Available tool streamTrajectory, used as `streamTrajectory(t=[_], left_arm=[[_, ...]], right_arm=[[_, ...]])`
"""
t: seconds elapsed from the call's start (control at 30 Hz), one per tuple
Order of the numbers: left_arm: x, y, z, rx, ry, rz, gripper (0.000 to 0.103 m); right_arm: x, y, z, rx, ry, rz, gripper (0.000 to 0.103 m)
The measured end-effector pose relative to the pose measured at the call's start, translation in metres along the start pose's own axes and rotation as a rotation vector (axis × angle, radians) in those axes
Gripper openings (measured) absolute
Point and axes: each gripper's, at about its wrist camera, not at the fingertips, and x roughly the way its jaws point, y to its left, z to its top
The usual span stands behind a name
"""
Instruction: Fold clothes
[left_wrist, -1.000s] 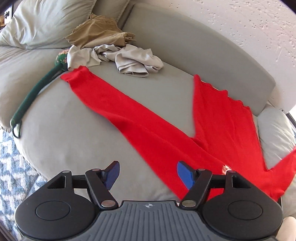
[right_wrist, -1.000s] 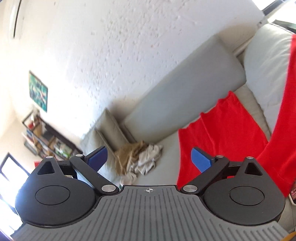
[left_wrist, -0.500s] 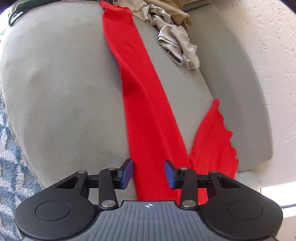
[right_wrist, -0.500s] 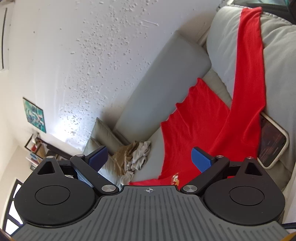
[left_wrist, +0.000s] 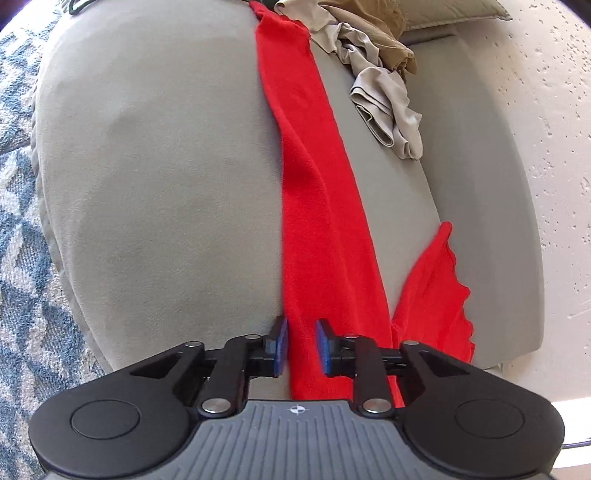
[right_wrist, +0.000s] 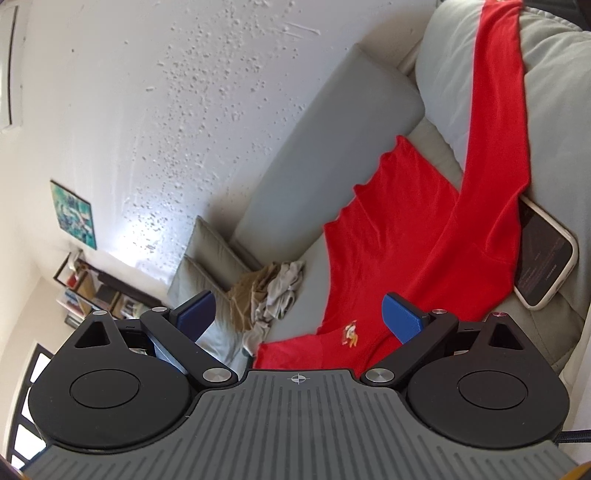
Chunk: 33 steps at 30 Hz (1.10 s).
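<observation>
Red shirt (right_wrist: 402, 236) spread on sofa (left_wrist: 155, 177), left tongs (left_wrist: 300, 345) closing around sleeve edge, right tongs (right_wrist: 299, 317) released.

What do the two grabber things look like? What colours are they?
Both look alike. The left gripper and the right gripper each have two blue fingers on black linkage arms with silver pivot pins. Behind sit two round black discs and a grey ribbed body bearing a small white crosshair mark. No hand or sleeve shows.
</observation>
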Motion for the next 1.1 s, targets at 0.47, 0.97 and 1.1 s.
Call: streamTrajectory(t=[0.47,0.97,1.1], left_arm=[[-0.017,-0.017,-0.019,0.131,-0.069,0.124,0.011],[-0.068,-0.109,-0.218,1.045,-0.033,0.096,0.050],[-0.044,-0.115,-0.268,1.305,-0.088,0.227,0.058]], right_arm=[[0.003,-0.018,0.002,0.033,0.019,-0.034,0.097],[0.053,-0.053,-0.021,-0.152,0.173,-0.314,0.066],[0.080,-0.046,-0.039,-0.364,0.217,-0.387,0.066]])
